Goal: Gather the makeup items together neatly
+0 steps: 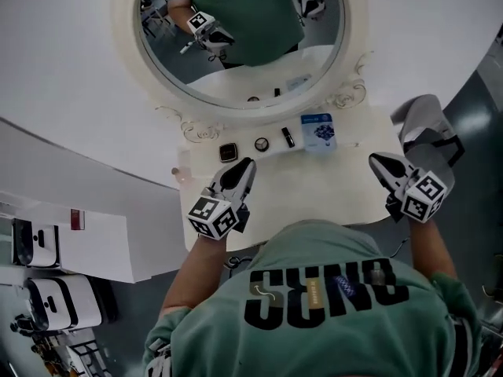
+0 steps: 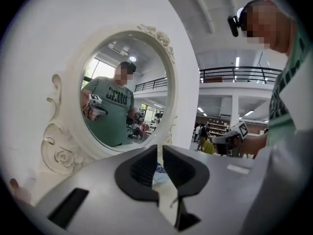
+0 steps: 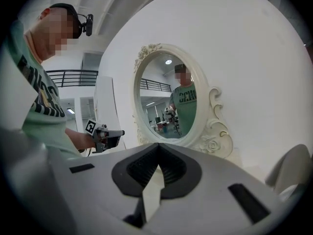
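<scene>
The right gripper (image 3: 158, 150) sat at six o'clock, its jaws pressed together with nothing between them. At twelve o'clock stood an oval mirror (image 3: 166, 99) in an ornate white frame. At nine o'clock a person (image 3: 39, 106) held the left gripper (image 3: 120, 132), which pointed toward three o'clock.

Glossy mirror (image 1: 244, 69), smooth matt table (image 1: 314, 191), cloth shirt (image 1: 220, 332)

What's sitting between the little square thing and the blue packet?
In the head view, a round compact and a black tube lie between the square case and the blue packet.
</scene>
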`<state>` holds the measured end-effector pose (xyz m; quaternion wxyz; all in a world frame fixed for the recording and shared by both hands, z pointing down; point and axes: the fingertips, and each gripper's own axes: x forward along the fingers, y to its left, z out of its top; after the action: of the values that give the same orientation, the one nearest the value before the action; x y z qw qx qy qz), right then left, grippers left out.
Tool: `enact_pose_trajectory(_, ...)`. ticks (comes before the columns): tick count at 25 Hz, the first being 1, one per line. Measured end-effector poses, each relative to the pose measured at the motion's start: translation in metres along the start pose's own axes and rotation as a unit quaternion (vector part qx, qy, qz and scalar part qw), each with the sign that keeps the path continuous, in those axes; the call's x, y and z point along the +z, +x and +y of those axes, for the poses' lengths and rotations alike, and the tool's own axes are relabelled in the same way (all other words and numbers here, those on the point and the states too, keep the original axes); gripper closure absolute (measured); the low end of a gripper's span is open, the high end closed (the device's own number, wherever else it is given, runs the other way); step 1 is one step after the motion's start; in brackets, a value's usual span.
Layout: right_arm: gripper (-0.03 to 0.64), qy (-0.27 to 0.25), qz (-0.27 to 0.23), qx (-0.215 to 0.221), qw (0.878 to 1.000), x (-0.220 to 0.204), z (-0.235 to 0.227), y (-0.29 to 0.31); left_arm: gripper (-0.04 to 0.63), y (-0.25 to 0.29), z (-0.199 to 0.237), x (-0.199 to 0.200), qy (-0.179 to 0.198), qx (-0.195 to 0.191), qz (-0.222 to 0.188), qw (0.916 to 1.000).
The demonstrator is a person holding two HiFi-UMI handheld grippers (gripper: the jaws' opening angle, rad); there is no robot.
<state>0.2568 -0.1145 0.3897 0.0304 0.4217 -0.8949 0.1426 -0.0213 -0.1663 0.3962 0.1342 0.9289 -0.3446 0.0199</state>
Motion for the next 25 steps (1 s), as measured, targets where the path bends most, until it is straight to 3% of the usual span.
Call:
enact_pose_trajectory(5, 0.623, -0.003, 0.012, 0.006, 1.0, -0.001, 0.047, 0.064, 0.583, -0.071, 0.028, 0.004, -0.014, -0.025, -0.026, 0.9993)
enact_pose_trajectory(11, 0.623, -0.01, 0.028, 0.026, 0.999, -0.006, 0.085, 0.12, 0.586, -0.115, 0.042, -0.004, -0.032, -0.057, -0.039, 0.9971)
enact_pose_trajectory(25, 0.623, -0.007, 0.034, 0.058, 0.998, -0.01, 0.092, 0.148, 0.588, -0.118, 0.041, -0.006, -0.025, -0.034, -0.063, 0.9971)
